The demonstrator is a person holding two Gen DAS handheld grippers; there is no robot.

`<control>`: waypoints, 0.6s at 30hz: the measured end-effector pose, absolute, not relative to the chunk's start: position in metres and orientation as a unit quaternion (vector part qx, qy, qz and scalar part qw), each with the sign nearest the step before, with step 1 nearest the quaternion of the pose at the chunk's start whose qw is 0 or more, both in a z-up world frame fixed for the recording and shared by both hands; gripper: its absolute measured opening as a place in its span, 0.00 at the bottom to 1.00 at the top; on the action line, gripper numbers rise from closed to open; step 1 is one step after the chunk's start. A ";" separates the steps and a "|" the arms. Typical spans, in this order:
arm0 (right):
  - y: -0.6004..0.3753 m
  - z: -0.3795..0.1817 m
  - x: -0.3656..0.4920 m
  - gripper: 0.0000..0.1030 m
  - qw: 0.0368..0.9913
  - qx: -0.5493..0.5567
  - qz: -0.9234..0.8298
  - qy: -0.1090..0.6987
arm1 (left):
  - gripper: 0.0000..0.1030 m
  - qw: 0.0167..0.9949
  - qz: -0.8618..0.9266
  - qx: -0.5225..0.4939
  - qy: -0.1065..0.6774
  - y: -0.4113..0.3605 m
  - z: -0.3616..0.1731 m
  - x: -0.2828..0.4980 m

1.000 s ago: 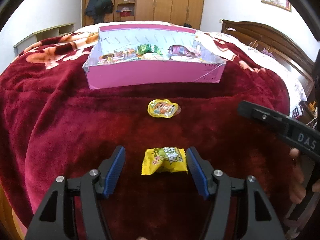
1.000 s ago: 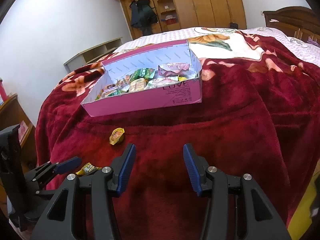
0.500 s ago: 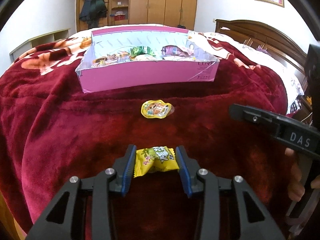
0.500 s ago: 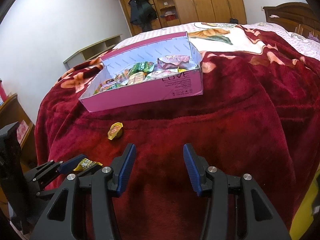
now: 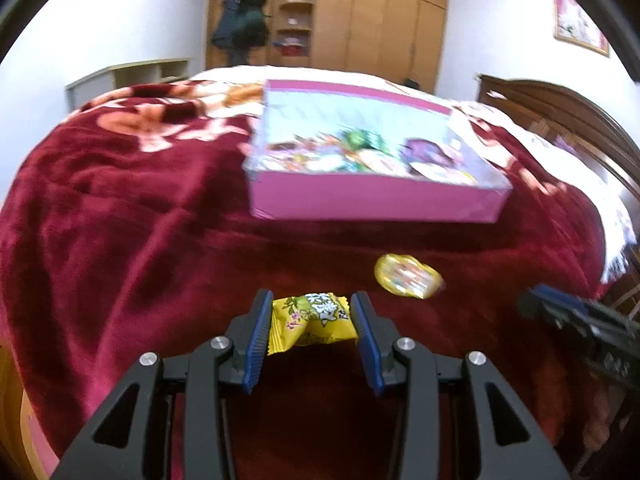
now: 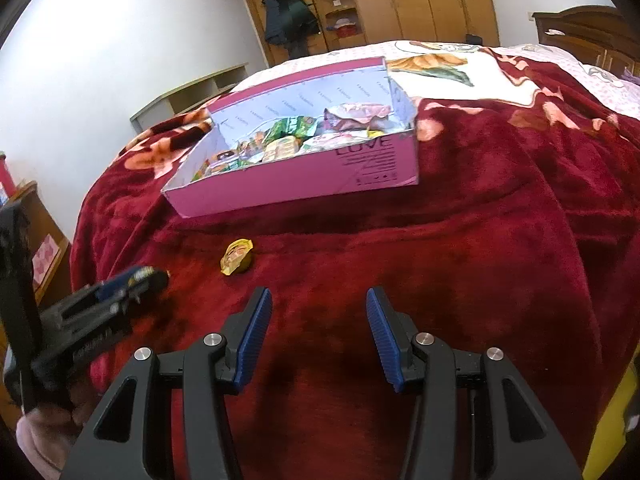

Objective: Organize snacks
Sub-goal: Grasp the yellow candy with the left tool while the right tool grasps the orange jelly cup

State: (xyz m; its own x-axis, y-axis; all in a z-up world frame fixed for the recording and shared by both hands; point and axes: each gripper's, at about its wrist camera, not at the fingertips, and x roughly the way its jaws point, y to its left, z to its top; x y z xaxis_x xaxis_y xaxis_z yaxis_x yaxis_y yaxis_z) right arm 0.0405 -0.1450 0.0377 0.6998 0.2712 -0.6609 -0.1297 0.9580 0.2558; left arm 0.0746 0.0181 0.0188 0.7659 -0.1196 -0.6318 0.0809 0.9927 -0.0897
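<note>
My left gripper (image 5: 313,312) is shut on a yellow candy packet (image 5: 312,318), which hangs a little above the dark red blanket (image 5: 140,260). Ahead lies a pink box (image 5: 376,200) holding several wrapped snacks. A round yellow snack (image 5: 406,276) rests on the blanket between the box and the gripper, to the right. In the right wrist view, my right gripper (image 6: 319,320) stands open over bare blanket with nothing between its fingers. The left gripper (image 6: 132,280) shows blurred at the left there, near the round yellow snack (image 6: 237,256) and the pink box (image 6: 296,176).
The blanket covers a bed with a wooden headboard (image 5: 568,116) at the right. A wooden wardrobe (image 5: 360,20) and a low shelf (image 5: 128,76) stand behind. The bed's near edge drops off at the left and bottom. A hand (image 6: 40,432) holds the left gripper's handle.
The left jaws closed on the yellow packet, then lifted it and swung left, so the box and round snack now sit further right. The right gripper has stayed put.
</note>
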 end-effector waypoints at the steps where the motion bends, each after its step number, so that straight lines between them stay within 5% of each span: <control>1: -0.143 0.037 0.041 0.49 0.917 0.093 0.112 0.372 | 0.41 0.940 -0.045 -0.033 0.336 0.023 0.019 0.078; 18: -0.092 0.040 0.061 0.49 0.917 0.038 0.168 0.361 | 0.41 0.935 -0.002 -0.061 0.350 0.050 -0.006 0.094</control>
